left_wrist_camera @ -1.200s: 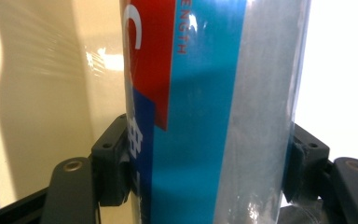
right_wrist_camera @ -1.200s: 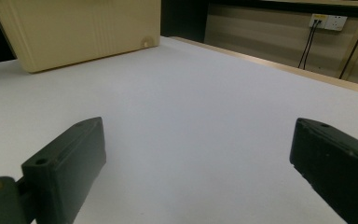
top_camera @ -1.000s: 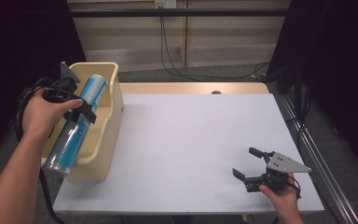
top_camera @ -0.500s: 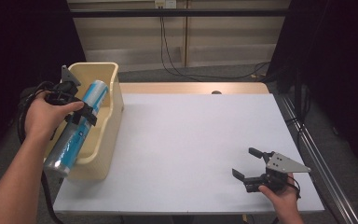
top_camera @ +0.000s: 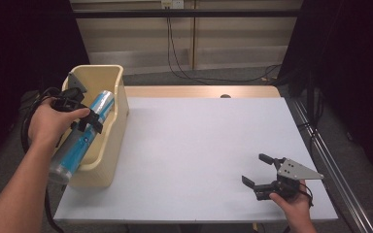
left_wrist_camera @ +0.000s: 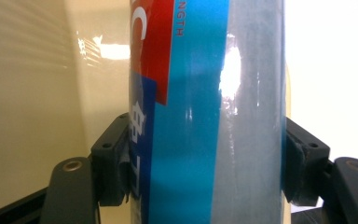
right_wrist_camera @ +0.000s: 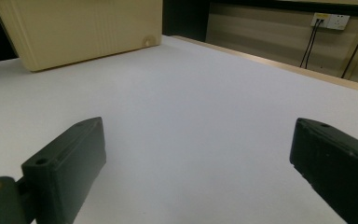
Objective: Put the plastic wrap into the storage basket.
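A long blue and silver tube [top_camera: 80, 141] with a red label patch [left_wrist_camera: 154, 42] lies slanted over the cream bin [top_camera: 114, 80] at the table's left edge. My left gripper [top_camera: 88, 122] is shut on the tube's middle, both pads [left_wrist_camera: 116, 158] pressing its sides. The tube's lower end sticks out past the bin's near corner. My right gripper [top_camera: 258, 170] rests near the table's front right corner, jaws spread wide with nothing between them [right_wrist_camera: 196, 154].
The white table top [top_camera: 199, 141] stretches between the bin and the right gripper. The cream bin's side wall [right_wrist_camera: 79, 32] appears far off in the right gripper view. Cables [top_camera: 184, 63] hang behind the table's far edge.
The left hand has shifted the tube slightly lower toward the bin. The right gripper has stayed put.
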Demonstrator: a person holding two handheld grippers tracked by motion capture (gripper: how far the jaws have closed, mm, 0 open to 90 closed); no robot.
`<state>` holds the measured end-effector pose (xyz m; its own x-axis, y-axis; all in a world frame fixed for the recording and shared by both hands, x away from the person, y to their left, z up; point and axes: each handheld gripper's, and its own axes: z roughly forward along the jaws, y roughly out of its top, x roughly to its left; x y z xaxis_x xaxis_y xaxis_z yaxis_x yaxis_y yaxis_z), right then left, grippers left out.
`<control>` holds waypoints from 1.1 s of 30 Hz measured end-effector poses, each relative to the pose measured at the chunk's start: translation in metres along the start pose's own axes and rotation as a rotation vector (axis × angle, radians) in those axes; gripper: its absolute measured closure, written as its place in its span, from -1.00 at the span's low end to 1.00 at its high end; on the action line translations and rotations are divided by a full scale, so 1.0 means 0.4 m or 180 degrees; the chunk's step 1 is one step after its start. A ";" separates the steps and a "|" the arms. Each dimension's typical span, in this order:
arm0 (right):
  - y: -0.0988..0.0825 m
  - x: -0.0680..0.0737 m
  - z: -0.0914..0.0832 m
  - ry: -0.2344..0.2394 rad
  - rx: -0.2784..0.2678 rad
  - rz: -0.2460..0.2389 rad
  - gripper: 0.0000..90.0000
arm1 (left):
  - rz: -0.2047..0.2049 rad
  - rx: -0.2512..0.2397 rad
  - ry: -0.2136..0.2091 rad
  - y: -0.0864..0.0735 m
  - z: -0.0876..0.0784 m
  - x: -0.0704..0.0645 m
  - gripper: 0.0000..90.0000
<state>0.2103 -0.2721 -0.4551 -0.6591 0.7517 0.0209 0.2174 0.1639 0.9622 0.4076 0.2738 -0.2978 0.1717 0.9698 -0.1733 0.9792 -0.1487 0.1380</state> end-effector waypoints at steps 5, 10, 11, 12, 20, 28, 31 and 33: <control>0.000 -0.001 0.000 0.0005 -0.0004 0.0009 -0.93 | 0.0018 0.0040 0.0031 0.004 0.007 -0.004 -0.29; -0.001 -0.001 0.001 0.0007 0.0000 0.0007 -0.93 | 0.0000 0.0052 0.0080 0.007 0.010 -0.004 -0.29; -0.001 -0.001 0.001 0.0007 0.0005 0.0003 -0.93 | 0.0005 0.0064 0.0076 0.008 0.010 -0.004 -0.29; -0.001 -0.001 0.002 0.0008 0.0000 0.0002 -0.93 | 0.0007 0.0067 0.0080 0.008 0.010 -0.004 -0.29; -0.001 0.000 0.003 0.0009 0.0012 -0.0003 -0.93 | 0.0003 0.0027 0.0160 0.011 0.004 -0.005 -0.30; 0.000 0.002 0.002 0.0015 0.0009 -0.0013 -0.93 | 0.0002 0.0064 0.0187 0.014 0.010 -0.008 -0.32; 0.000 0.001 0.002 0.0014 0.0005 -0.0013 -0.93 | -0.0013 -0.0215 0.0060 0.018 -0.034 -0.009 -0.27; 0.000 0.002 0.002 0.0015 0.0010 -0.0013 -0.93 | 0.0030 -0.0300 0.0070 0.020 -0.078 -0.019 -0.27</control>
<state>0.2103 -0.2711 -0.4553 -0.6634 0.7480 0.0184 0.2170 0.1688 0.9615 0.4107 0.2711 -0.2649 0.1774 0.9726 -0.1502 0.9629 -0.1400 0.2309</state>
